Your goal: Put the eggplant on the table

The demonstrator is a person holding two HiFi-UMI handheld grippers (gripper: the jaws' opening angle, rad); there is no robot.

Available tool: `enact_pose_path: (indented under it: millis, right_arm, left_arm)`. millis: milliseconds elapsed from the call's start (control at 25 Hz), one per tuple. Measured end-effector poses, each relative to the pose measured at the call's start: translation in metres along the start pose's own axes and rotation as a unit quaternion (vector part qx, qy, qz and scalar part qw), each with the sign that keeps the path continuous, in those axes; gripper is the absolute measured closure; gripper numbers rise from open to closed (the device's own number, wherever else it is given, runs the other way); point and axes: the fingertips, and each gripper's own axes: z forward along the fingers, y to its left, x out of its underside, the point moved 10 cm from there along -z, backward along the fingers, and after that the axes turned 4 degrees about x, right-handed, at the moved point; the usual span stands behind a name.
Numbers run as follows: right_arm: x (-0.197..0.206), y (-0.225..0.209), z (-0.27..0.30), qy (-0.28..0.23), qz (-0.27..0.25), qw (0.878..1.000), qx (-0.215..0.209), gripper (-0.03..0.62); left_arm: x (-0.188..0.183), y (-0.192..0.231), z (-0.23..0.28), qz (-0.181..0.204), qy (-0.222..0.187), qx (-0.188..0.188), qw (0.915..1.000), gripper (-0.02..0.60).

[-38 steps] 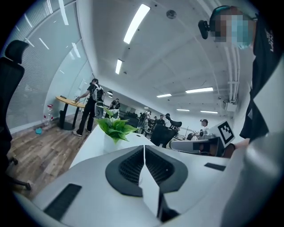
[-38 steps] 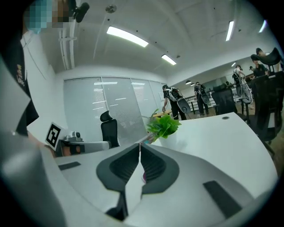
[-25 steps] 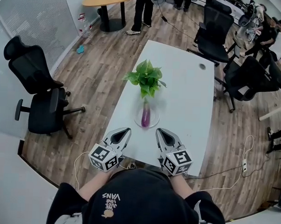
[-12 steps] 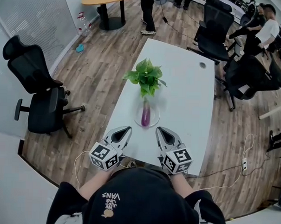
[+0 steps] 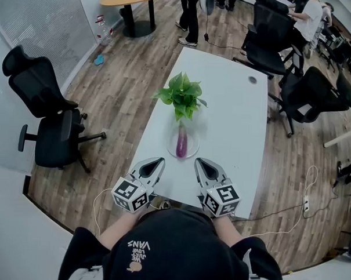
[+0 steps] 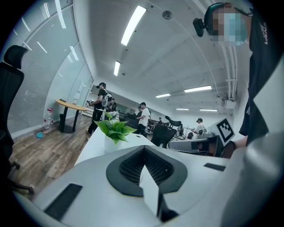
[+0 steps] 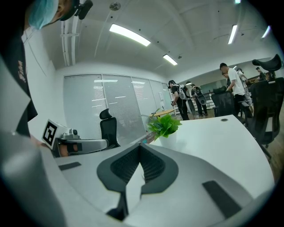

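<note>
Purple slim eggplant (image 5: 181, 144) lies on round clear plate (image 5: 196, 148), just nearside of leafy green potted plant (image 5: 182, 97). Left gripper (image 5: 157, 162) & right gripper (image 5: 200, 163) sit further nearside, jaws together, empty. Risk: overreach cld topple plant; glossy skin may slip.

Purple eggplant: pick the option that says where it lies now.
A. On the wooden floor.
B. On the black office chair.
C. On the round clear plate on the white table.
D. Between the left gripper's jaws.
C: in the head view the purple eggplant lies on the round clear plate on the white table, on the person's side of the green potted plant.
</note>
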Motion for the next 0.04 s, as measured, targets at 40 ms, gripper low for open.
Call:
enact_pose_path:
  millis: [40]
  right_arm:
    - [-0.0001,0.0002,0.0,0.001,-0.001,1.0,0.0,0.576]
  left_arm:
    - [-0.0003,-0.0002,0.0001,0.001,0.0,0.001,1.0,0.571]
